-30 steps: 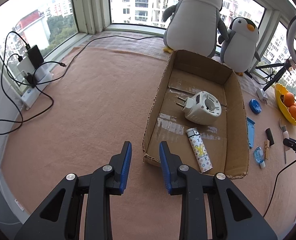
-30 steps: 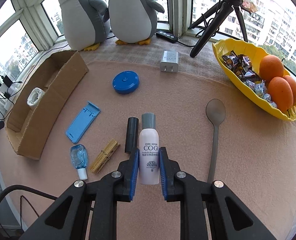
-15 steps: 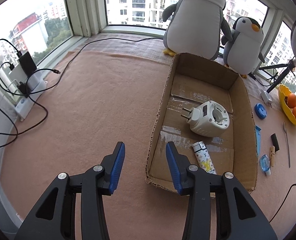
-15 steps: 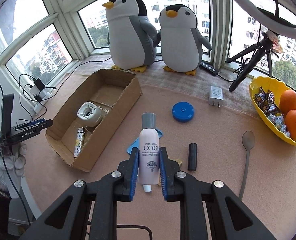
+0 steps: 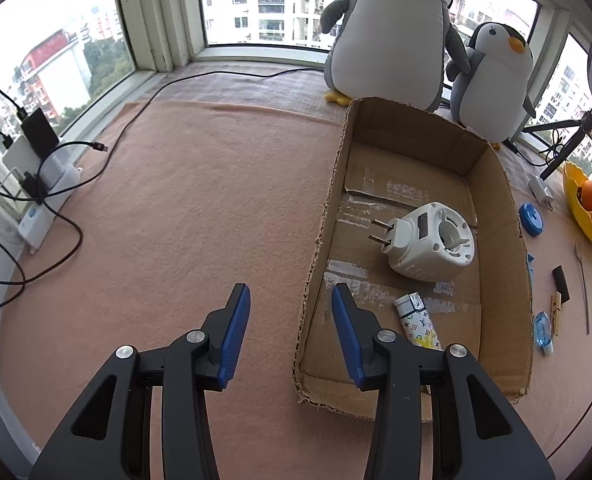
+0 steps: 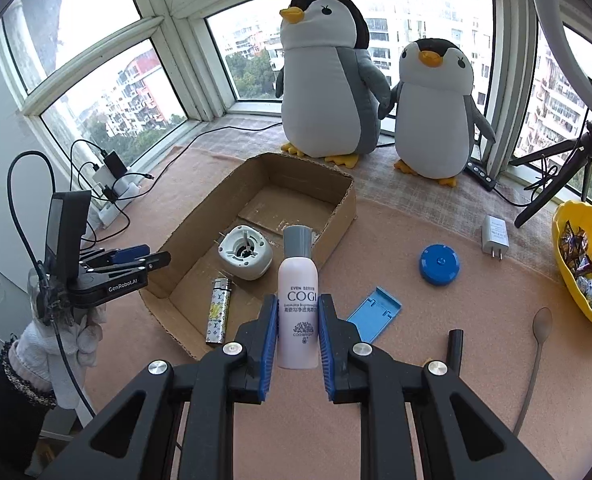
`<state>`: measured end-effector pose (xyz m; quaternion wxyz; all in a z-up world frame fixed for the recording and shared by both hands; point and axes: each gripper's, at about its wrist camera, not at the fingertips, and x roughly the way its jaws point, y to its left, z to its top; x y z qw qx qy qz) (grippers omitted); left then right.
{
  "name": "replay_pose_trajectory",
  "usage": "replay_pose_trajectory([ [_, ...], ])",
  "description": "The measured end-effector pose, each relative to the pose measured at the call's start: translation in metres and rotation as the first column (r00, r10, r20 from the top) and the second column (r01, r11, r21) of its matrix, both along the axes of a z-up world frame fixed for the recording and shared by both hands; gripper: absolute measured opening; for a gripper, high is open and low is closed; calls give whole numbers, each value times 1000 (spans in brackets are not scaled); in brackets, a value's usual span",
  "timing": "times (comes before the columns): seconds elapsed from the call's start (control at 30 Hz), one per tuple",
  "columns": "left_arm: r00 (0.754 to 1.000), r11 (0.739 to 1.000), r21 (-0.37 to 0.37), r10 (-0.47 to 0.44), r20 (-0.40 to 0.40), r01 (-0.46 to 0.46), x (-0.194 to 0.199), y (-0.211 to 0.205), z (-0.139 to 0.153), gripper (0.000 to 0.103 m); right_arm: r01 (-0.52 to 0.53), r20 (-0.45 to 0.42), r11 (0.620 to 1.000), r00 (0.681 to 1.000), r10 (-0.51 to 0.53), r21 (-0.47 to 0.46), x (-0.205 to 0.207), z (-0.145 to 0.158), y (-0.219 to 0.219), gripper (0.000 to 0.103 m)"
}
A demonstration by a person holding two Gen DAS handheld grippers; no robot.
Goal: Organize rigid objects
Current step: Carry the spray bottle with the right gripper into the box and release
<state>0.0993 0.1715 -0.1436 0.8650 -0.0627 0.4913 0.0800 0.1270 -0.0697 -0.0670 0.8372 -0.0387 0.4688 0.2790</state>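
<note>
The right gripper (image 6: 298,336) holds the bottle (image 6: 298,308) firmly in its jaws, so lower it gently into the free part of the box (image 6: 336,216), beside the plug (image 6: 246,257), while the left gripper (image 5: 290,330), jaws wide, waits at the wall.

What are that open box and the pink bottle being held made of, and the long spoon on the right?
The box looks like plain brown corrugated cardboard, matte, with ragged torn edges and tape residue inside. The pink bottle in the right hand-held gripper seems smooth, slightly glossy plastic with a grey cap. The spoon looks matte grey-brown, perhaps metal or wood; I cannot tell.
</note>
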Motion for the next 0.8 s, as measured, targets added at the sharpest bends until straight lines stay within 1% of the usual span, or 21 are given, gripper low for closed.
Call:
replay_pose_trajectory([
  [0.4, 1000, 1000, -16, -13, -9, 13, 8, 3, -10, 40, -62, -11, 998, 998, 62, -5, 8, -5, 49, 18],
  [0.57, 1000, 1000, -16, -22, -12, 21, 10, 1, -12, 28, -88, -23, 996, 996, 88, -11, 7, -11, 67, 18],
  [0.63, 1000, 999, -19, -28, -12, 28, 11, 0, -13, 19, -96, -31, 995, 995, 95, -13, 7, -14, 72, 18],
  [0.8, 999, 999, -21, -44, -10, 44, 12, -3, -15, 11, -117, -48, 993, 992, 116, -24, 6, -22, 84, 18],
])
